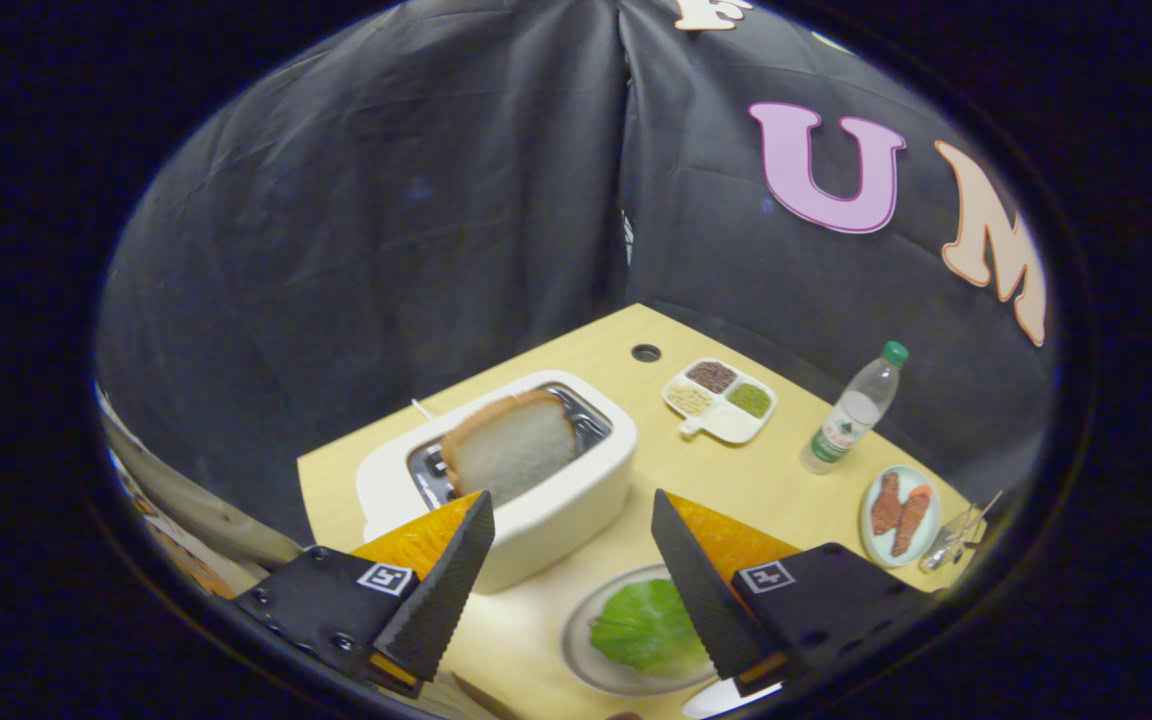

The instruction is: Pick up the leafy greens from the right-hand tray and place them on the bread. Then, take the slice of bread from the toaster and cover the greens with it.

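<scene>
Desk [576, 360]: light wood, carries all items. Toaster [536, 500]: white, just ahead of the gripper [571, 530]; bread slice [511, 448] stands upright in slot, upper part exposed. Plate [581, 640] w/ leafy greens [646, 625] lies nearer, between fingers; greens appear already placed, bread beneath not discernible. Jaws: wide open, holding nothing. Assessment: slice likely light, soft, crushable; grip exposed top by both flat faces, light pressure, lift straight up to clear slot.
</scene>
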Available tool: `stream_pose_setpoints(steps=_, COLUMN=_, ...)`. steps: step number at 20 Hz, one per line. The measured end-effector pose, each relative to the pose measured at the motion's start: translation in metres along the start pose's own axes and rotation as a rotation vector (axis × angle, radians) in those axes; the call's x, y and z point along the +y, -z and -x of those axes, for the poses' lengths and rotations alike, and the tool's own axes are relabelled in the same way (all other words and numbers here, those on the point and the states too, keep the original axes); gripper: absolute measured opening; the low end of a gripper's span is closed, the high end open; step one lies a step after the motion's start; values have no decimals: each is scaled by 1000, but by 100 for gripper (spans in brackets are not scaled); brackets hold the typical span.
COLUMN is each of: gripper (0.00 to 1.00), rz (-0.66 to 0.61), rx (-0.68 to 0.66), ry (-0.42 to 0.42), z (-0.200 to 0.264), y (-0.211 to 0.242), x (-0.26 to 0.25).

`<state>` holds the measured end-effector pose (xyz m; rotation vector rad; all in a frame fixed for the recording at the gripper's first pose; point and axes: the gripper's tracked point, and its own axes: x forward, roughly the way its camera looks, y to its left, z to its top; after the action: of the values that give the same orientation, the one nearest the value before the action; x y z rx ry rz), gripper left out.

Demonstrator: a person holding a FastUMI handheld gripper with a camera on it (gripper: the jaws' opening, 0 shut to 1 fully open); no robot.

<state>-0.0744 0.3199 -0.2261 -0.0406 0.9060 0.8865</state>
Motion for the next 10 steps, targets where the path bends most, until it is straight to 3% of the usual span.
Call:
stream_pose_setpoints(steps=2, gripper=100, rz=-89, rx=-6, ry=-25, z=-14, y=-11, x=17)
stream_pose_setpoints(steps=6, gripper=100, rz=-220, rx=6, ry=3, z=-42, y=-22, x=21)
stream_pose_setpoints(steps=10, gripper=100, rz=-271, rx=78, ry=12, z=-58, y=-10, x=31)
